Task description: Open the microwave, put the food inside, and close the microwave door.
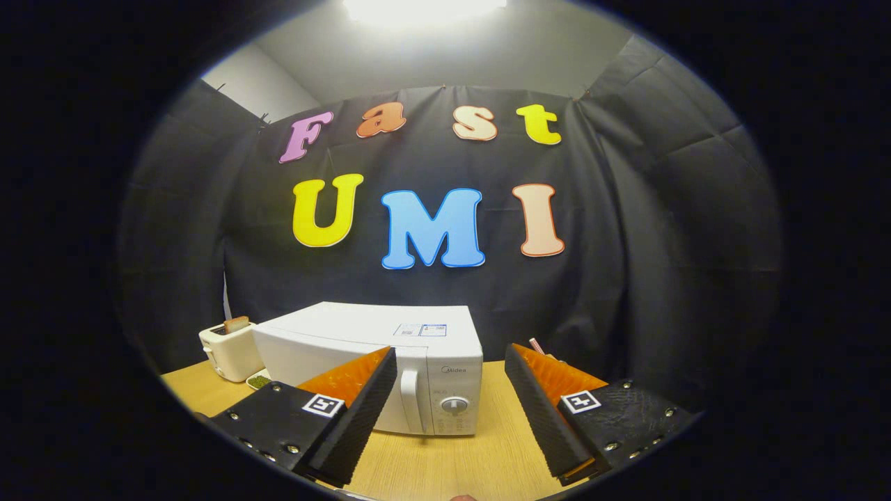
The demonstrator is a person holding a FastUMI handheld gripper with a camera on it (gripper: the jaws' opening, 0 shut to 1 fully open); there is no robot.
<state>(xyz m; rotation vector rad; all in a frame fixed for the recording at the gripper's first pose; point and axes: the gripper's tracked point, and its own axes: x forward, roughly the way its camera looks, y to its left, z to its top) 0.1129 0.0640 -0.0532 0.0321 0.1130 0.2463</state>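
Your gripper [451, 390] hangs above a wooden table [480, 459], its 2 fingers [362, 410] spread wide with nothing held between them. A square marker tag sits on the block behind each finger.

Just ahead of the fingers and mostly in the gap between them stands a white microwave [376, 348], angled so that you see its top, its front and part of 1 side. Its door is closed. The vertical door handle [409, 400] shows just beside your left finger, which covers part of the door. To the right of the handle, the control panel carries a round dial [454, 405]. A label is stuck on the microwave's top, near the back edge.

Beyond your left finger, beside the microwave, a white toaster [226, 351] stands on the table with a slice of toast [237, 323] poking up from its slot. Between the toaster and the microwave, a small dish [259, 380] holding something green rests on the tabletop; what the food is cannot be told from here.

Behind your right finger, a thin red-and-white striped thing [536, 346] pokes up; too little of it shows to say what it is. A bright light [424, 8] glares overhead.
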